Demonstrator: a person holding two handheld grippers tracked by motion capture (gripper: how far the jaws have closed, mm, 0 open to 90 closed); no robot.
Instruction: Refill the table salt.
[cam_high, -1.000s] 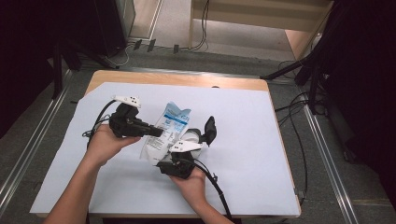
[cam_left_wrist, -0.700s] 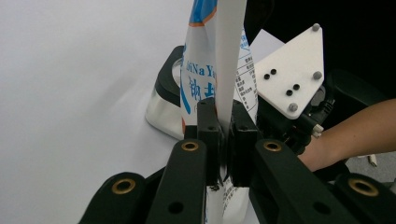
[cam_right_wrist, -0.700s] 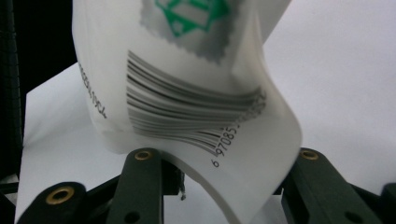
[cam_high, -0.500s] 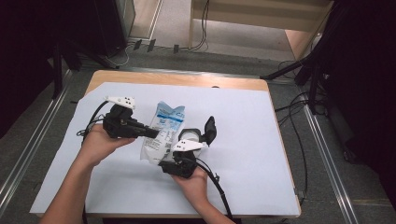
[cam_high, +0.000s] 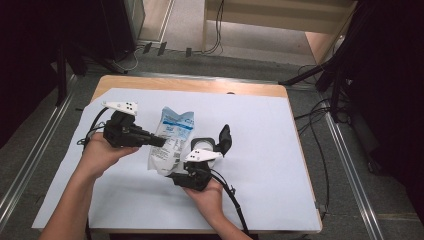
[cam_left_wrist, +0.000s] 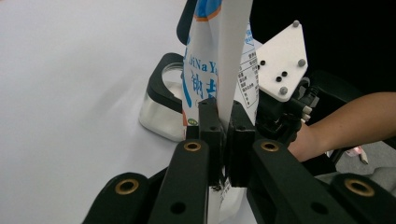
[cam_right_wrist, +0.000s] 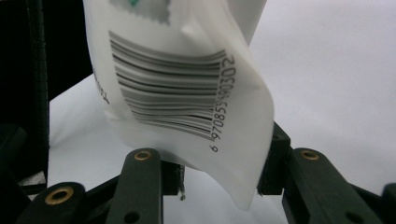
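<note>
A white and blue pouch (cam_high: 172, 135) hangs above the table between both grippers. My left gripper (cam_high: 159, 141) comes in from the left and is shut on the pouch's thin side seam (cam_left_wrist: 219, 56); in the left gripper view its pads (cam_left_wrist: 223, 135) pinch that flat edge. My right gripper (cam_high: 176, 172) sits lower, near the pouch's bottom end. In the right gripper view the barcode side of the pouch (cam_right_wrist: 187, 93) bulges between the jaws (cam_right_wrist: 222, 172), with both pads touching it.
A small glass jar (cam_high: 202, 145) with a black rim stands on the white sheet just behind the right gripper, its black flip lid (cam_high: 225, 137) swung up. The jar (cam_left_wrist: 156, 112) appears left of the pouch in the left gripper view. The white sheet (cam_high: 260, 165) covers a wooden table.
The left gripper and the top of the pouch have shifted slightly to the left. The right gripper has stayed where it was.
</note>
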